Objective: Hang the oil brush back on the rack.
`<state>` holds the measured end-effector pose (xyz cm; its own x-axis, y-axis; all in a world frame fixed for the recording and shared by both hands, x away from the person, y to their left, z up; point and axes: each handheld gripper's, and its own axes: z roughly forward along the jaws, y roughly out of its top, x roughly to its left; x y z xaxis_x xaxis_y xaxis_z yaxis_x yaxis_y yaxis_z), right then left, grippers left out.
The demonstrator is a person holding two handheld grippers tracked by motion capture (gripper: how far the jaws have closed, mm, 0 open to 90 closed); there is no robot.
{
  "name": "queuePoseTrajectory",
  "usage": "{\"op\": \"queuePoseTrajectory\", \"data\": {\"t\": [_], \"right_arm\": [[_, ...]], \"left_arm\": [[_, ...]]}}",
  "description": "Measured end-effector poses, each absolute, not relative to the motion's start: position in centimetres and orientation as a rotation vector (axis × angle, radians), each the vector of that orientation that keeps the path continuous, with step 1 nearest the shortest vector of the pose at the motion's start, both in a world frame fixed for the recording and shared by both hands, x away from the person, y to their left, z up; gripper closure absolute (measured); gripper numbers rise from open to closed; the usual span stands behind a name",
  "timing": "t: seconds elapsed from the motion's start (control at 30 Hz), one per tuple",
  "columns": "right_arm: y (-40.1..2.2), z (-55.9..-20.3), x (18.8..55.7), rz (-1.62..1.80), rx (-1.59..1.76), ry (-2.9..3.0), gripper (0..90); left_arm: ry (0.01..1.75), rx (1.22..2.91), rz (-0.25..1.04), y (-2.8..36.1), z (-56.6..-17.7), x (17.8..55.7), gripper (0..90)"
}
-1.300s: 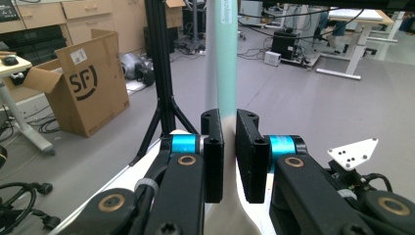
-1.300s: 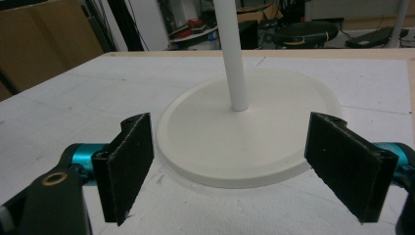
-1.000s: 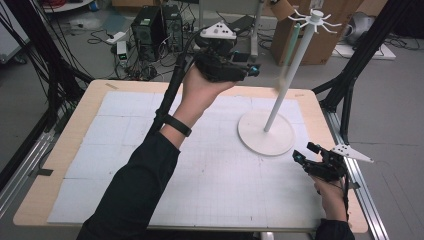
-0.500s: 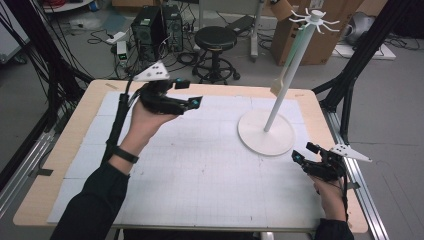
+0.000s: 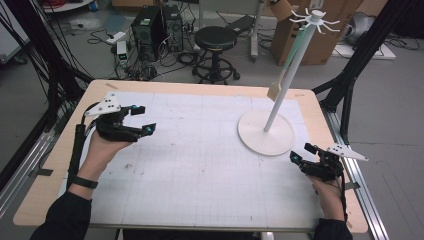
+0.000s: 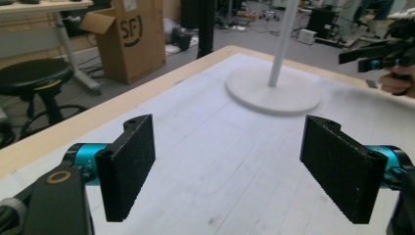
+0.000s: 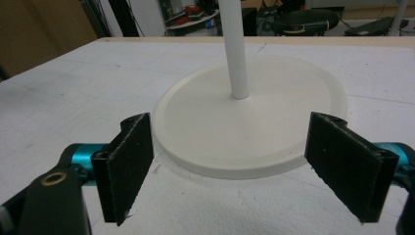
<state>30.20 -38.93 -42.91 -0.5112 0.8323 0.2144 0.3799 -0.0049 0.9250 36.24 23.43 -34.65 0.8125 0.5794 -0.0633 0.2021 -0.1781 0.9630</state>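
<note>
Hovering over the white gridded table mat at about nine o'clock, left gripper held in a raised hand, jaws just opened wide and released, nothing between the pads. Resting near the table's four o'clock edge, right gripper, likewise spread and empty, aimed at eleven o'clock toward the white hanging stand. Standing at roughly two o'clock on the mat, round base flat, slim pole rising to a crown of pegs, stand just beyond the right jaws and well apart from the left. Dangling beside the pole, one tan tag.
</note>
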Motion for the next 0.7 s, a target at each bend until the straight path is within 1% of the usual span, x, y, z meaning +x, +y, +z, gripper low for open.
{"op": "queuePoseTrajectory", "data": {"t": [0.17, 0.33, 0.47, 0.6, 0.7], "right_arm": [[-38.9, -43.0, 30.2, 1.521, 1.249, 1.885, 17.5], [-38.7, -43.0, 30.2, 1.516, 1.261, 1.894, 17.4], [-38.7, -43.0, 30.1, 1.510, 1.250, 1.894, 17.4], [-38.6, -43.0, 30.1, 1.506, 1.255, 1.899, 17.3], [-38.6, -43.0, 30.1, 1.502, 1.252, 1.902, 17.3]], "left_arm": [[0.637, 1.777, 0.361, 25.5, -36.4, 35.8, 20.1], [0.634, 1.823, 0.365, 26.2, -37.8, 35.2, 19.6], [0.628, 1.854, 0.365, 26.1, -38.1, 35.0, 19.4], [0.622, 1.850, 0.379, 26.0, -38.1, 34.8, 19.4], [0.623, 1.796, 0.385, 26.3, -38.4, 34.6, 19.9]]}}
